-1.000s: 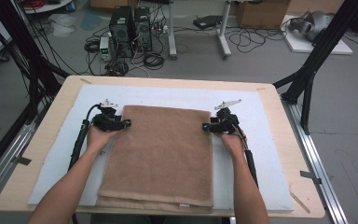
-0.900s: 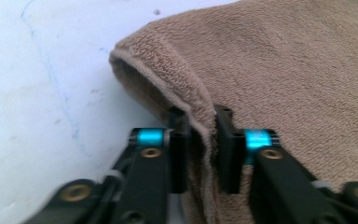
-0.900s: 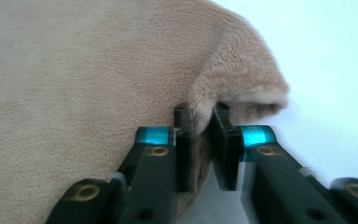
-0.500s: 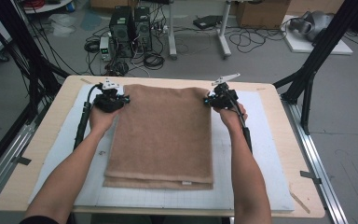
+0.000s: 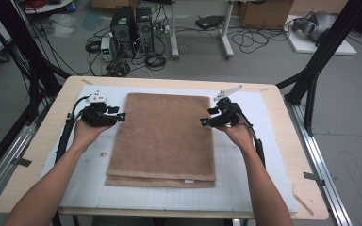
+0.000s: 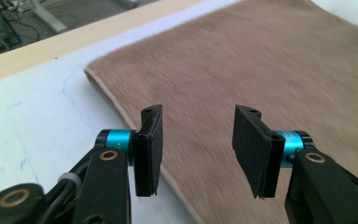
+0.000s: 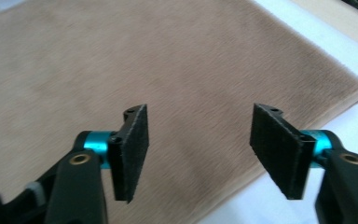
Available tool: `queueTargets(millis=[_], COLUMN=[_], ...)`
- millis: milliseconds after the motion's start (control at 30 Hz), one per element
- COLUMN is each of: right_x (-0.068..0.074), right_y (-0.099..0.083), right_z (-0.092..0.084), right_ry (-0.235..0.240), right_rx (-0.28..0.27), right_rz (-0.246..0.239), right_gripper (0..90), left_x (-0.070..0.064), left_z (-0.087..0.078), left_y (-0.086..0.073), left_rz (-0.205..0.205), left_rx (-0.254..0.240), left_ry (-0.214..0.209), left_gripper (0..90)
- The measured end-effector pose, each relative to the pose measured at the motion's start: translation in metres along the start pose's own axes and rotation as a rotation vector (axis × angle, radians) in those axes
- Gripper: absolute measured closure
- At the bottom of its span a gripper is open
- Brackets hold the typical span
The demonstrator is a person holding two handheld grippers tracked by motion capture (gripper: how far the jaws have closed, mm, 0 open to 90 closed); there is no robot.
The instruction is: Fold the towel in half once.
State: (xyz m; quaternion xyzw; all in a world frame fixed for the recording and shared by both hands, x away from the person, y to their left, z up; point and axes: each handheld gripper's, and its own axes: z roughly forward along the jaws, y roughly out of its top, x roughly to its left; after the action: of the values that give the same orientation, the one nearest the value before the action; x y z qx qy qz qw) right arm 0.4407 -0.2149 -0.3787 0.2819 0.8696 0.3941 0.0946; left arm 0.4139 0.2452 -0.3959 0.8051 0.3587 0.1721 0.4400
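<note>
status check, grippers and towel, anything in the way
Left gripper and right gripper just opened, nothing between jaws. Brown towel folded flat on the white mat, released. Nothing in the way.

Matt, fuzzy brown cloth towel

Tan towel, white grid mat

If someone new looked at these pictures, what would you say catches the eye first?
First, the folded brown towel lying flat mid-table on the white mat. Next, the two hand-held grippers flanking it: the left gripper at its left edge and the right gripper at its right, both with jaws just opened and nothing between them.
</note>
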Motion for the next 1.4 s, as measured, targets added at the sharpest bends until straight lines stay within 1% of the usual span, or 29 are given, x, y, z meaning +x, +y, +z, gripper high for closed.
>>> queueTargets(millis=[33,67,133,167,200,267,333,367,400,433,467,533,567,600,633,667,700,767,800,900,933,1000,1033,1067,1100,1133,1200,1300,1400], right_x=[0.006,0.01,0.019,0.025,0.028,0.036,0.044,0.047,0.051,0.054,0.059,0.07,0.074,0.077,0.081,0.084,0.088,0.094,0.097,0.102,0.103,0.103,0.103,0.102,0.102,0.103,0.103,0.1,0.1], right_y=[-0.003,-0.006,-0.012,-0.017,-0.019,-0.027,-0.035,-0.039,-0.043,-0.047,-0.05,-0.057,-0.061,-0.065,-0.07,-0.074,-0.078,-0.085,-0.088,-0.096,-0.099,-0.103,-0.103,-0.103,-0.102,-0.101,-0.1,-0.098,-0.095], right_z=[-0.006,-0.01,-0.017,-0.021,-0.022,-0.027,-0.028,-0.029,-0.03,-0.03,-0.03,-0.03,-0.03,-0.03,-0.03,-0.029,-0.027,-0.023,-0.021,-0.012,-0.008,-0.007,-0.007,-0.008,-0.008,-0.008,-0.008,-0.013,-0.019], right_ry=[-0.004,-0.008,-0.014,-0.013,-0.01,-0.003,0.005,0.014,0.02,0.037,0.05,0.057,0.062,0.073,0.08,0.088,0.099,0.12,0.131,0.143,0.144,0.132,0.134,0.13,0.139,0.139,0.142,0.165,0.168], right_rx=[-0.041,-0.063,-0.073,-0.083,-0.081,-0.092,-0.079,-0.08,-0.082,-0.091,-0.093,-0.079,-0.079,-0.072,-0.071,-0.064,-0.06,-0.042,-0.026,0.023,0.036,0.015,0.01,0.01,0.015,0.021,0.028,0.002,-0.006], right_rz=[-0.006,-0.009,-0.025,-0.029,-0.033,-0.04,-0.05,-0.05,-0.049,-0.044,-0.044,-0.075,-0.072,-0.074,-0.075,-0.071,-0.07,-0.083,-0.084,-0.093,-0.098,-0.092,-0.078,-0.08,-0.09,-0.1,-0.109,-0.093,-0.106], right_gripper=[37.5,37.5,37.4,37.4,37.3,38.3,39.1,40.3,40.8,41.8,43.2,44.5,45.6,47.0,48.3,49.2,51.2,53.8,55.3,60.5,62.0,65.8,69.7,74.9,81.2,84.1,86.5,89.1,89.3], left_x=[-0.003,-0.007,-0.017,-0.02,-0.024,-0.033,-0.041,-0.045,-0.048,-0.052,-0.055,-0.061,-0.064,-0.067,-0.07,-0.073,-0.075,-0.078,-0.079,-0.083,-0.085,-0.086,-0.087,-0.088,-0.089,-0.089,-0.086,-0.083,-0.084], left_z=[-0.005,-0.01,-0.021,-0.023,-0.028,-0.034,-0.039,-0.041,-0.043,-0.045,-0.046,-0.049,-0.05,-0.051,-0.052,-0.054,-0.055,-0.054,-0.053,-0.046,-0.044,-0.043,-0.043,-0.043,-0.042,-0.042,-0.043,-0.047,-0.054], left_y=[-0.002,-0.004,-0.01,-0.012,-0.016,-0.026,-0.035,-0.04,-0.044,-0.049,-0.054,-0.064,-0.07,-0.072,-0.075,-0.079,-0.081,-0.085,-0.089,-0.095,-0.097,-0.096,-0.096,-0.095,-0.095,-0.095,-0.093,-0.092,-0.087], left_rz=[0.011,0.027,0.041,0.045,0.053,0.062,0.073,0.077,0.084,0.094,0.094,0.101,0.102,0.111,0.12,0.118,0.117,0.117,0.11,0.117,0.119,0.127,0.131,0.134,0.141,0.142,0.119,0.091,0.109], left_rx=[-0.007,-0.021,-0.049,-0.052,-0.055,-0.067,-0.045,-0.052,-0.046,-0.036,-0.026,-0.008,-0.009,0.027,0.037,0.009,0.003,0.016,0.02,0.064,0.064,0.063,0.064,0.062,0.059,0.063,0.066,0.05,0.036], left_ry=[-0.007,-0.015,-0.042,-0.044,-0.056,-0.071,-0.085,-0.089,-0.092,-0.094,-0.099,-0.116,-0.122,-0.136,-0.134,-0.14,-0.153,-0.171,-0.182,-0.195,-0.187,-0.172,-0.163,-0.16,-0.159,-0.159,-0.17,-0.178,-0.173], left_gripper=[49.8,48.7,47.6,46.0,44.5,44.7,44.7,44.6,45.1,45.8,46.8,47.4,48.4,50.0,50.4,51.6,56.3,58.7,61.1,65.0,65.2,67.8,70.9,76.0,81.9,85.4,87.4,89.2,89.3])
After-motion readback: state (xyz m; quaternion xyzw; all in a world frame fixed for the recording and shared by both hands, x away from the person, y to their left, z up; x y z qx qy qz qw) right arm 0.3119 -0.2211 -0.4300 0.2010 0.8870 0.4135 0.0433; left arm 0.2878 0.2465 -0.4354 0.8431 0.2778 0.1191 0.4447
